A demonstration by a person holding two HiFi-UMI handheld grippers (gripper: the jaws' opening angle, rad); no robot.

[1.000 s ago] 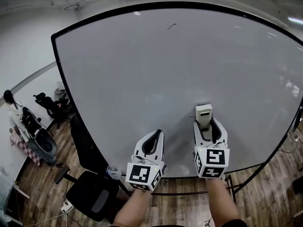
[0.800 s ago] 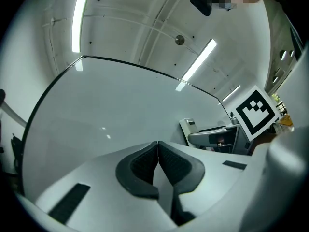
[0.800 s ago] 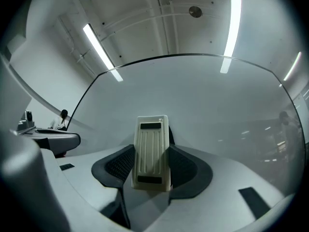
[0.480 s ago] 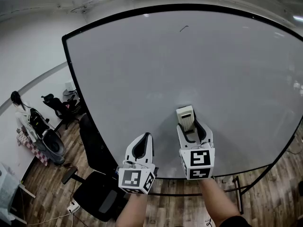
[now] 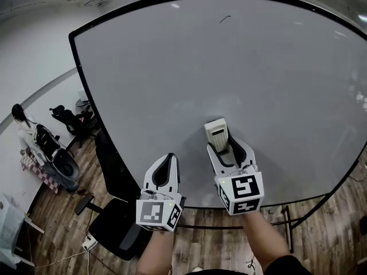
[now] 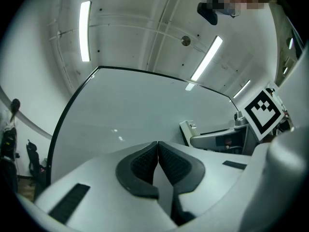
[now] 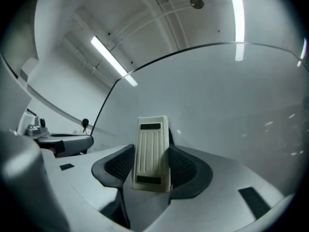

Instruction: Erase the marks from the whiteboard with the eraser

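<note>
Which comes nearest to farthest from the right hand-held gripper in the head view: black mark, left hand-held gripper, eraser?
1. The eraser, clamped in the right hand-held gripper's jaws.
2. The left hand-held gripper, shut, beside it leftward.
3. The black mark, high on the whiteboard.

Long white ceiling tube lights (image 6: 84, 30) keep the room evenly bright, laying faint glints on the big glossy black-framed whiteboard (image 5: 229, 67), its edges bowed by fisheye distortion, both gripper views' corners vignetted black.

We spot no legible txt, nos. or brands, only b/w square codes on left cube (image 5: 153, 213) & right cube (image 5: 245, 189), plus an unreadable stroke (image 5: 224, 19) on whiteboard (image 5: 172, 79).
</note>
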